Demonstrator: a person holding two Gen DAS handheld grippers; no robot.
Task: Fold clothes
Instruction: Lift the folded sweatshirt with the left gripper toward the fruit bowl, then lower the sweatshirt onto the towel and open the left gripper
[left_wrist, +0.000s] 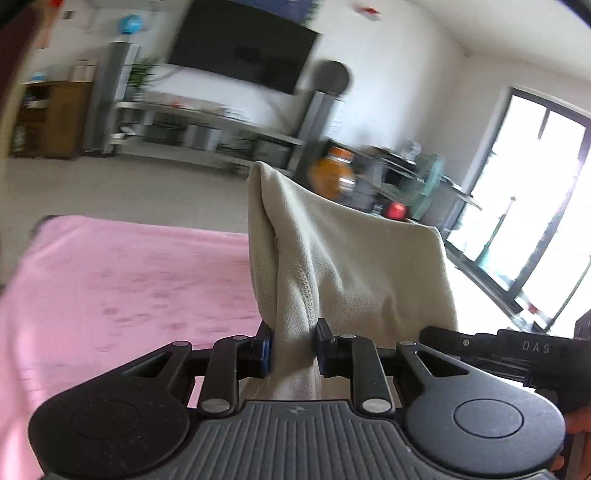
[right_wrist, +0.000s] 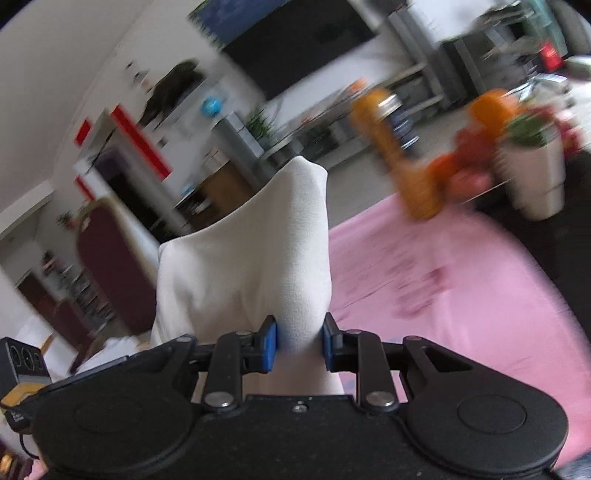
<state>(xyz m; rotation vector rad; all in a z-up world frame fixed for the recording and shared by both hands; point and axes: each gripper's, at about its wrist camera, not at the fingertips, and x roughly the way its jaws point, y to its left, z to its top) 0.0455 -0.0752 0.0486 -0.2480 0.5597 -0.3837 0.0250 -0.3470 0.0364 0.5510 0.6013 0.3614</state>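
both pairs of fingers are clenched on one cream garment, lifted above the pink sheet. left gripper pinches a bunched, seamed fold, and the cloth stands up past it in a soft peak. right gripper nips a smooth, paler stretch that rises to a rounded corner. at the far edge of the pink sheet sits a white pot with a green plant in it, beside blurred orange things. everything behind is smeared; a dark screen hangs on the wall.
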